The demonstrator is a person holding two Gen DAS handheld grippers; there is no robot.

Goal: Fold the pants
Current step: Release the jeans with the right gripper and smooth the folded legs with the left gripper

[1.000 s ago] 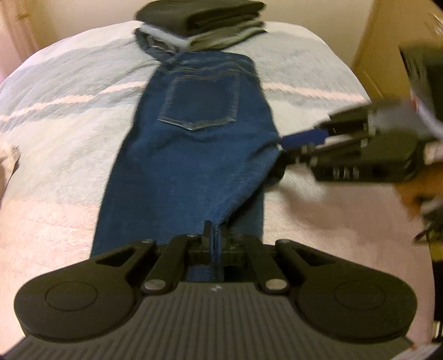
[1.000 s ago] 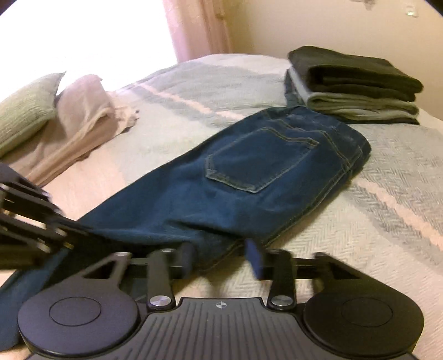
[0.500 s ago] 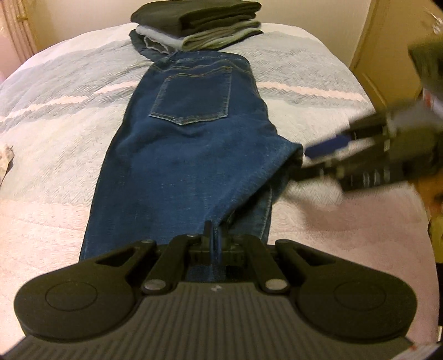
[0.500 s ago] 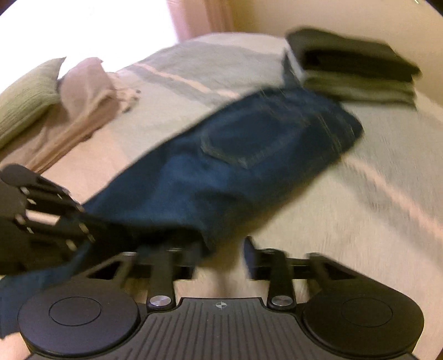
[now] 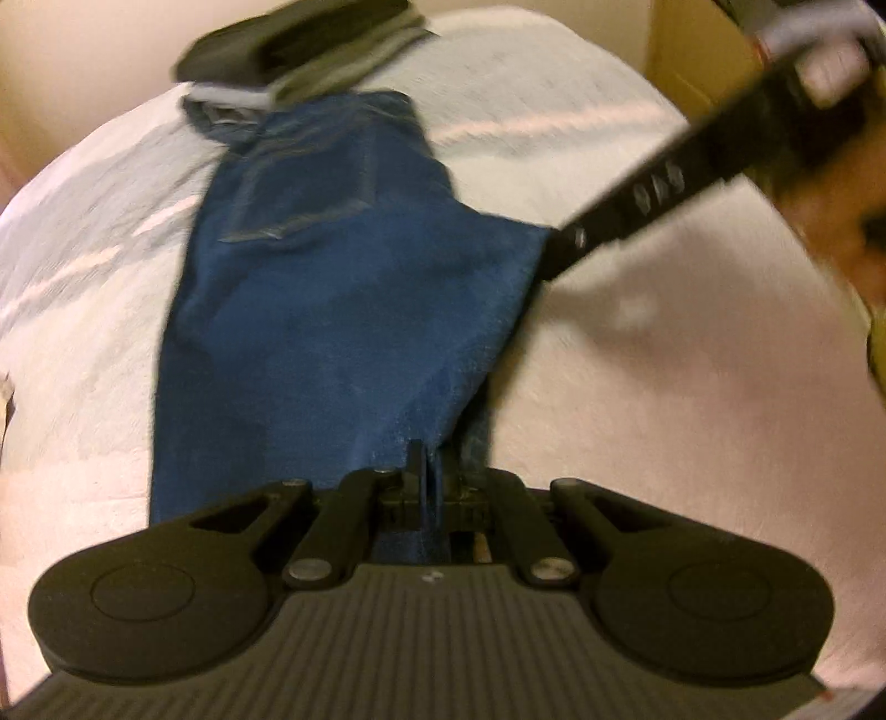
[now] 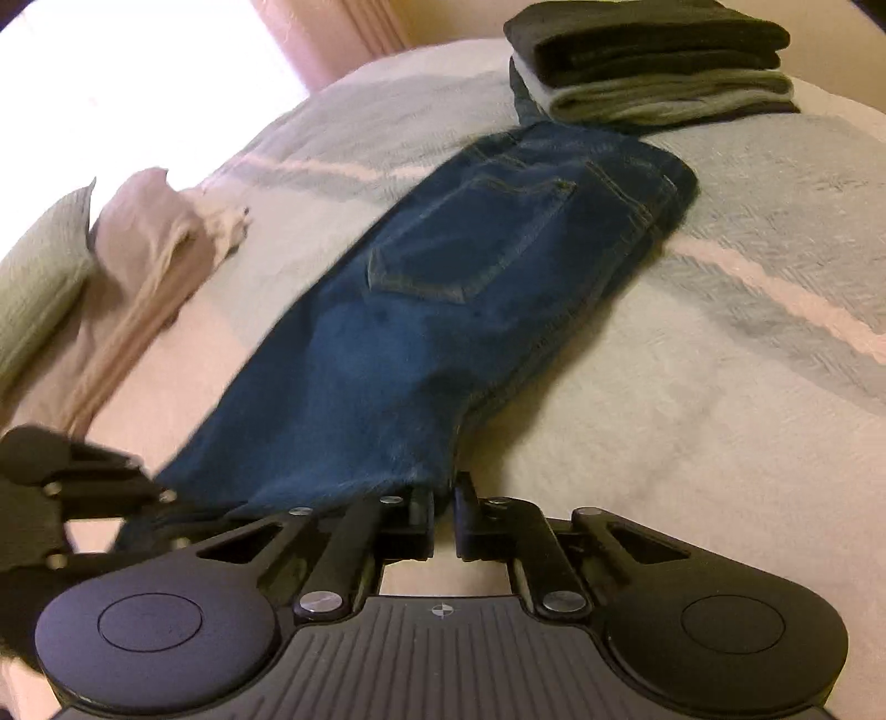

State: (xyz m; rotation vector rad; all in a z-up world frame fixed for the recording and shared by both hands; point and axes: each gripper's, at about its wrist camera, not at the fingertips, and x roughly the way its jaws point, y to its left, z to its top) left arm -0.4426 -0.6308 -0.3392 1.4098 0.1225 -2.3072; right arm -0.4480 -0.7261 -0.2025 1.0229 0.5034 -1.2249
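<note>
The blue jeans (image 6: 443,310) lie lengthwise on the bed (image 6: 720,387), both tongs, left (image 5: 423,471) and right (image 6: 443,498), pinching the leg fabric near the knees, likely to carry it toward the waistband.

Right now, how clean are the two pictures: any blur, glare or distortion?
Left wrist view: motion blur smears the jeans and the folded stack, edges soft. Right wrist view: sharper, slight blur at left; the window is blown out white. Fisheye bulges the bed in both.
</note>
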